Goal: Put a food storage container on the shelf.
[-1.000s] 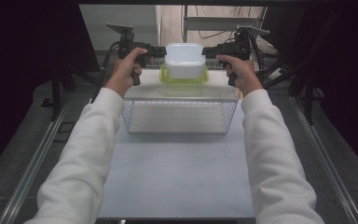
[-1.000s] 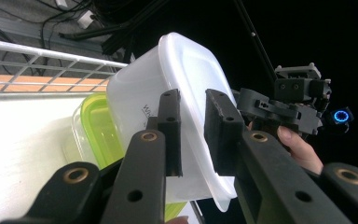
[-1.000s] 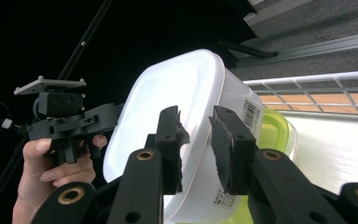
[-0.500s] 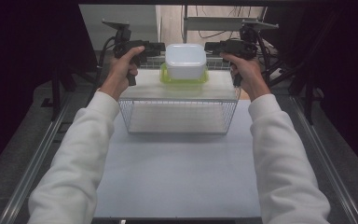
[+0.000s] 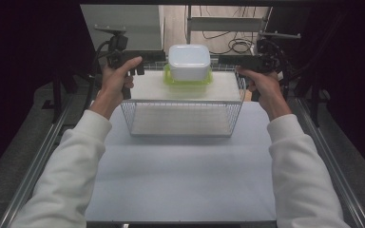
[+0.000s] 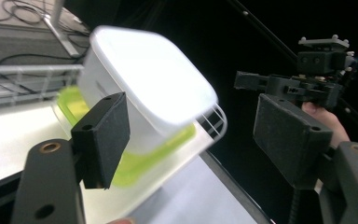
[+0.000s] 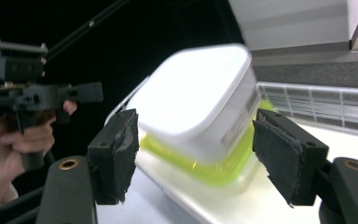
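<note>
Now both tongs freshly spread: left gripper (image 5: 140,61) and right gripper (image 5: 228,60) jaws just opened, nothing between pads, backed off sideways. Upside-down white plastic container with green lid (image 5: 188,64) left resting on white board (image 5: 147,88) atop wire basket (image 5: 185,118). Placement likely done.

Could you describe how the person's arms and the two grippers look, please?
Both forearms wear loose white long sleeves. The left gripper and the right gripper are matte black, pistol-shaped tools with black cables trailing behind. Each has two blocky jaws with flat rectangular pads, rough and foam-like, and brass-coloured pivot rings at the jaw bases.
</note>
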Motion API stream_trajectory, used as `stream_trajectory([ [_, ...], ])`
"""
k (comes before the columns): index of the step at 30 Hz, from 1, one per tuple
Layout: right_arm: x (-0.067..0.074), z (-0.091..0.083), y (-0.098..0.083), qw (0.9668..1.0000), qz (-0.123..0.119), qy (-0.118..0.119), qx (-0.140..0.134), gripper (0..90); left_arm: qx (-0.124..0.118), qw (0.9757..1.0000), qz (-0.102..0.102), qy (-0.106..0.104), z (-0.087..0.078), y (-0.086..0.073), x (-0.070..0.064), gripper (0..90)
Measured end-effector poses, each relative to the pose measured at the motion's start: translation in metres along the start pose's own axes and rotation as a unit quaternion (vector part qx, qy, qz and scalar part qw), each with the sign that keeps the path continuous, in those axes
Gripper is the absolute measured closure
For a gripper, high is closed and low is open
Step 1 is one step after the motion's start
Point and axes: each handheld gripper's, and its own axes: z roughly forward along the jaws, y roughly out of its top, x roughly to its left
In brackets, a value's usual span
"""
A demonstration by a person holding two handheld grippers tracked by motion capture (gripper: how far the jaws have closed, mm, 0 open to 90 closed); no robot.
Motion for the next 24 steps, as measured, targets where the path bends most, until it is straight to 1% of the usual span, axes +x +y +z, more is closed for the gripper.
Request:
stream_trajectory([
  [1,0.002,-0.002,-0.004,0.9999,-0.012,-0.003,0.005,29.7,0.002,0.9999,0.01,0.007,-0.002,-0.005,-0.003,25.4],
  [2,0.004,-0.004,-0.008,0.9997,-0.021,-0.006,0.012,29.3,0.004,0.9998,0.017,0.008,-0.004,-0.01,-0.005,25.3],
  [3,0.005,-0.007,-0.013,0.9995,-0.028,-0.004,0.013,29.3,0.005,0.9998,0.021,0.005,-0.006,-0.015,-0.006,25.1],
  [4,0.006,-0.01,-0.017,0.9994,-0.032,-0.003,0.013,29.1,0.007,0.9995,0.029,0.011,-0.008,-0.021,-0.008,24.7],
  [5,0.006,-0.013,-0.021,0.9993,-0.035,-0.002,0.014,29.2,0.01,0.9988,0.045,0.017,-0.011,-0.028,-0.01,24.7],
  [7,0.006,-0.018,-0.03,0.9992,-0.038,0.0,0.014,29.2,0.01,0.9989,0.045,0.007,-0.015,-0.04,-0.011,24.5],
  [10,0.004,-0.025,-0.044,0.9992,-0.04,0.006,0.009,29.2,0.011,0.9986,0.051,0.004,-0.018,-0.056,-0.013,24.7],
  [11,0.004,-0.026,-0.048,0.9991,-0.04,0.008,0.008,29.2,0.013,0.9986,0.051,0.0,-0.019,-0.065,-0.014,24.9],
  [12,0.005,-0.029,-0.055,0.999,-0.043,0.013,0.008,29.2,0.014,0.9984,0.054,0.001,-0.02,-0.069,-0.014,25.2],
  [14,0.005,-0.032,-0.064,0.9987,-0.049,0.014,0.008,29.2,0.016,0.9979,0.062,0.004,-0.022,-0.081,-0.016,25.8],
  [15,0.006,-0.033,-0.07,0.9985,-0.053,0.015,0.009,29.2,0.018,0.9976,0.067,0.006,-0.023,-0.085,-0.017,25.8],
  [16,0.006,-0.034,-0.074,0.9982,-0.056,0.017,0.011,29.1,0.018,0.9971,0.073,0.009,-0.025,-0.093,-0.018,26.1],
  [17,0.007,-0.034,-0.083,0.9978,-0.062,0.017,0.017,29.1,0.02,0.9968,0.076,0.009,-0.027,-0.098,-0.018,26.3],
  [18,0.007,-0.035,-0.088,0.9974,-0.066,0.017,0.02,29.1,0.021,0.9962,0.083,0.014,-0.029,-0.106,-0.019,26.2],
  [20,0.008,-0.036,-0.105,0.9969,-0.071,0.019,0.028,28.8,0.031,0.9947,0.094,0.026,-0.029,-0.12,-0.019,26.5],
  [21,0.008,-0.036,-0.112,0.9965,-0.075,0.021,0.029,28.8,0.034,0.9944,0.096,0.029,-0.03,-0.125,-0.019,26.4],
  [22,0.008,-0.036,-0.118,0.9964,-0.075,0.023,0.032,28.6,0.035,0.9942,0.097,0.032,-0.03,-0.134,-0.019,26.5],
  [23,0.007,-0.036,-0.127,0.9959,-0.078,0.025,0.038,28.5,0.039,0.9937,0.099,0.035,-0.031,-0.139,-0.019,26.5],
  [24,0.007,-0.036,-0.132,0.9957,-0.079,0.026,0.042,28.5,0.043,0.9927,0.105,0.041,-0.032,-0.148,-0.019,26.6],
])
